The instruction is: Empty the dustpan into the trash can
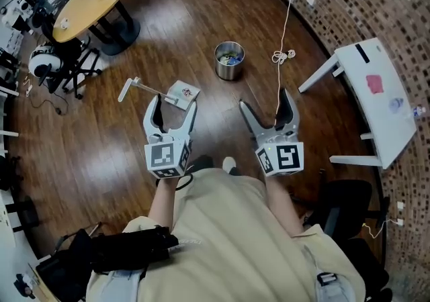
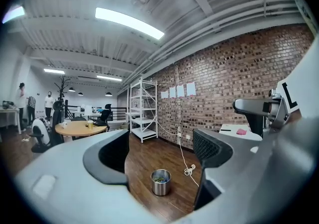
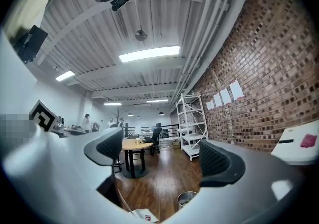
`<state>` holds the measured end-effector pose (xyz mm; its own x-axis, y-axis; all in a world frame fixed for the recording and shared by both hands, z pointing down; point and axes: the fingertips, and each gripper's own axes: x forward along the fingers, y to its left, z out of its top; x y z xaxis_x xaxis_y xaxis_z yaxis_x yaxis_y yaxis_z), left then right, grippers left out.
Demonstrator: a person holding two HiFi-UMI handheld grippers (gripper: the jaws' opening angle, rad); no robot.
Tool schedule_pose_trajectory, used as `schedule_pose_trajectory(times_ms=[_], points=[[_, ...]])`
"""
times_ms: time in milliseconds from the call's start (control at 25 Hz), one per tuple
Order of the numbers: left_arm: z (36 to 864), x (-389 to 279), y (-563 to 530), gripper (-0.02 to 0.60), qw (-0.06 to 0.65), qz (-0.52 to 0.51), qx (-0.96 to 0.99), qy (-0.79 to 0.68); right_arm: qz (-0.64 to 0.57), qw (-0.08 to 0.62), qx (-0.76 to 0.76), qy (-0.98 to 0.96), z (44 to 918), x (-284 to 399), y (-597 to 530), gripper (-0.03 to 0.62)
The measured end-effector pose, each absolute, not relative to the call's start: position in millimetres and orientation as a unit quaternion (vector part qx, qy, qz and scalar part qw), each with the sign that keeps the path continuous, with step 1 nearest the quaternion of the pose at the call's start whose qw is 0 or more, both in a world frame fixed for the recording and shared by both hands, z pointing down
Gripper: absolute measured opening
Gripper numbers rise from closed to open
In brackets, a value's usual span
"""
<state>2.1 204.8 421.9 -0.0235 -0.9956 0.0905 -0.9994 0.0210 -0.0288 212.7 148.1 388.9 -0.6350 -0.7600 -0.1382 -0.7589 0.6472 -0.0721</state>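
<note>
L claw (image 1: 175, 103) & R claw (image 1: 265, 99) are held side by side in front of the person, pointing about level. Both are released, jaws wide, nothing btwn them. The dustpan (image 1: 182, 92) lies on the wood floor (image 1: 201, 12) just past L claw's tips, handle out left. It has reddish marks, too small to read. Further on, the steel can (image 1: 229, 60) stands upright w/ coloured scraps inside.

The head view looks steeply down from above the person (image 1: 222, 227) onto the wooden floor (image 1: 188, 25), while both gripper views ride low, facing level across the room along the brick wall (image 2: 224, 78), and all three share the steel trash can (image 1: 229, 60) ahead.
</note>
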Motion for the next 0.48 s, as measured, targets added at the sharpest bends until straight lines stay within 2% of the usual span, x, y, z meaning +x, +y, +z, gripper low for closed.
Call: schedule_pose_trajectory(times_ms=[480], points=[[442,-27,119,0.392,0.041,0.038,0.709,-0.703,-0.01,0.059,-0.43,0.901,412,181,75,0.486]])
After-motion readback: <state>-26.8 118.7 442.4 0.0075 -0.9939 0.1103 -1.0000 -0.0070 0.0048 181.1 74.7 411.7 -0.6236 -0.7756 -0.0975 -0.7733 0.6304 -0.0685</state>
